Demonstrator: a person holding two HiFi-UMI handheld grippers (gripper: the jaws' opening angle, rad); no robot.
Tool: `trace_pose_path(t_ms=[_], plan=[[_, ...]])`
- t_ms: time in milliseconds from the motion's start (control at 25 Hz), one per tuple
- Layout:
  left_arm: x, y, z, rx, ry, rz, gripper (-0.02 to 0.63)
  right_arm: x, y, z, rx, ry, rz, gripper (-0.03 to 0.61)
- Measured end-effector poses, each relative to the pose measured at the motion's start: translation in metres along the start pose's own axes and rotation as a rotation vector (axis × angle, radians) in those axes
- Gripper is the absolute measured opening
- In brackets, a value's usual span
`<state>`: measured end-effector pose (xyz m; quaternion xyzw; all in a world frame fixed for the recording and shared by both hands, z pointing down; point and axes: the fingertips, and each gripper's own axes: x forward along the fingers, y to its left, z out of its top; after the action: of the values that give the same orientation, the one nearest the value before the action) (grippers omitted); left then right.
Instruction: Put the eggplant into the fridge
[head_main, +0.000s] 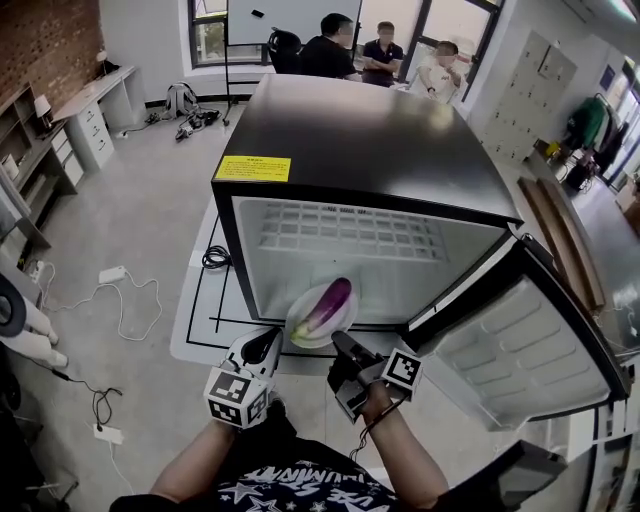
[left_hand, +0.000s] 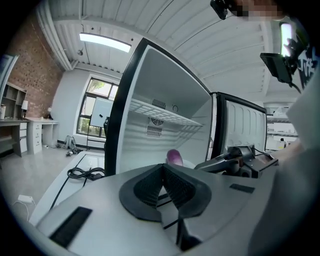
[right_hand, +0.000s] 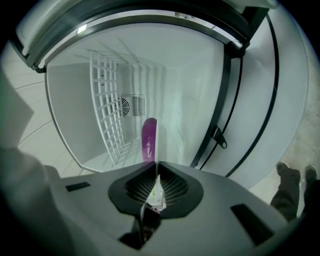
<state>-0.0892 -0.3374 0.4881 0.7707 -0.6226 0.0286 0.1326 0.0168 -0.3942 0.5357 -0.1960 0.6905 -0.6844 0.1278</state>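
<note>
Two grippers at lower centre: right gripper (head_main: 345, 347) pinches the plate (head_main: 300, 335) by its rim, carrying the eggplant (head_main: 330, 303); left gripper (head_main: 265, 346) is closed, empty. Keep the plate level while entering the fridge (head_main: 370, 150).

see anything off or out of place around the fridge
Nothing is spilled or broken. The eggplant lies on a plate that the right gripper pinches by its rim at the open fridge. A cable lies on the floor beside it.
</note>
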Motion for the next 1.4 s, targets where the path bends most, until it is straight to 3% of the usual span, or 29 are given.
trace_pose_path(t_ms=[280,640,1000,1400], plan=[[0.035,0.003,0.008,0.050,0.003,-0.068,0.009,0.023,-0.003,0.021,-0.021,-0.028,-0.027,0.023],[0.066,0.008,0.013,-0.003,0.001,-0.125,0.009,0.041,-0.020,0.041,-0.035,-0.061,-0.090,0.023],[0.071,0.007,0.005,0.012,0.032,-0.206,0.009,0.066,-0.026,0.044,-0.055,-0.054,-0.125,0.023],[0.086,0.019,0.002,0.000,0.051,-0.189,0.009,0.080,-0.033,0.055,-0.039,-0.046,-0.141,0.023]])
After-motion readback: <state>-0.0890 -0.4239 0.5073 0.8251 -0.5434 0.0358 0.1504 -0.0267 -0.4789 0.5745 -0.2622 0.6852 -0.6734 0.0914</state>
